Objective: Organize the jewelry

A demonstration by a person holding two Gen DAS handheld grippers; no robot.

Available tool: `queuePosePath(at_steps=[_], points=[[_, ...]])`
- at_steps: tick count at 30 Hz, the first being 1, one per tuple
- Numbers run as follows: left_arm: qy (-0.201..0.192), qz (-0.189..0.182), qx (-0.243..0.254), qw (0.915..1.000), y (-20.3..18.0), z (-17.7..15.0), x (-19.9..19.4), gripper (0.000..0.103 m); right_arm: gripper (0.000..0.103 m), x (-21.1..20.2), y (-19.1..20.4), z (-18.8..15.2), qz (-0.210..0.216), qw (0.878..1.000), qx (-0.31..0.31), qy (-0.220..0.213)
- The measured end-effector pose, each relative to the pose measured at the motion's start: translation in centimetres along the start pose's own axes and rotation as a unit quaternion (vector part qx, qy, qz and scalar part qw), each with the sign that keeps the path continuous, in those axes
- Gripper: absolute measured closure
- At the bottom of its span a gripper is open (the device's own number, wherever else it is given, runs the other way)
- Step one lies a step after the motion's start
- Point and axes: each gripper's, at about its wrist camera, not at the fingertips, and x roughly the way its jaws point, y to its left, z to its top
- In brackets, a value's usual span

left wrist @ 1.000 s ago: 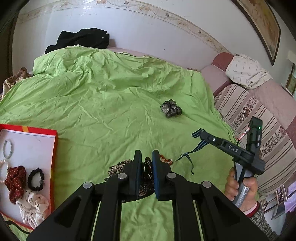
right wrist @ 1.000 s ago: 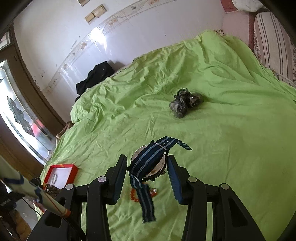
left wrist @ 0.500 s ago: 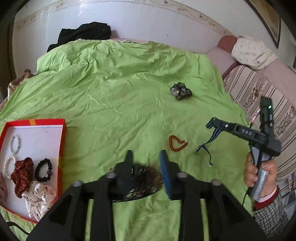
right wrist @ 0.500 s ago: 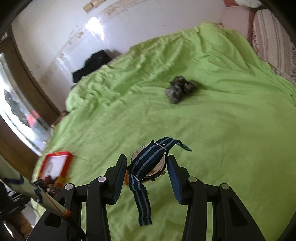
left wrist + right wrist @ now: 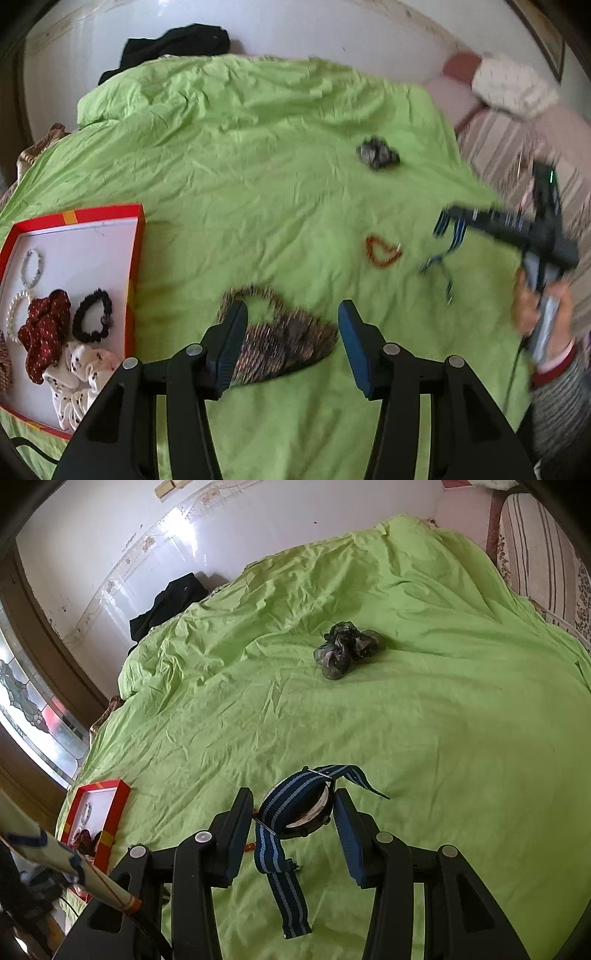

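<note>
The left gripper (image 5: 290,334) had just been spreading its jaws over a brown-striped fabric scrunchie (image 5: 280,343), not pressing it. The right gripper (image 5: 293,810) clamped a round watch on a blue-striped nylon strap (image 5: 295,805). Several pieces already lay in the red-rimmed white tray (image 5: 136,258) at nine o'clock; an orange bead bracelet (image 5: 382,251) and a grey scrunchie (image 5: 376,155) at one o'clock remained.

- No lettering can be read in either view; the marking on the right gripper (image 5: 517,229), at three o'clock in the left wrist view, is blurred past reading
- The red box (image 5: 135,258) at nine o'clock carries only plain orange bands; no words show
</note>
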Motion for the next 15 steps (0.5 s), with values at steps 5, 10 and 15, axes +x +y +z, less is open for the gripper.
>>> queuePosePath(at_steps=[5, 10, 15], points=[[0.028, 0.002, 0.057, 0.998, -1.2, -2.7, 2.2, 0.041, 0.055, 0.4, 0.3, -0.2, -0.001, 1.0, -0.004, 0.003], [0.048, 0.012, 0.071, 0.9962, -2.4, -4.3, 3.4, 0.091, 0.055, 0.5, 0.4, -0.3, -0.003, 1.0, -0.008, 0.003], [0.04, -0.1, 0.075, 0.9913, -4.1, -5.5, 0.2, 0.095, 0.055, 0.5, 0.3, -0.3, -0.003, 1.0, -0.002, 0.003]])
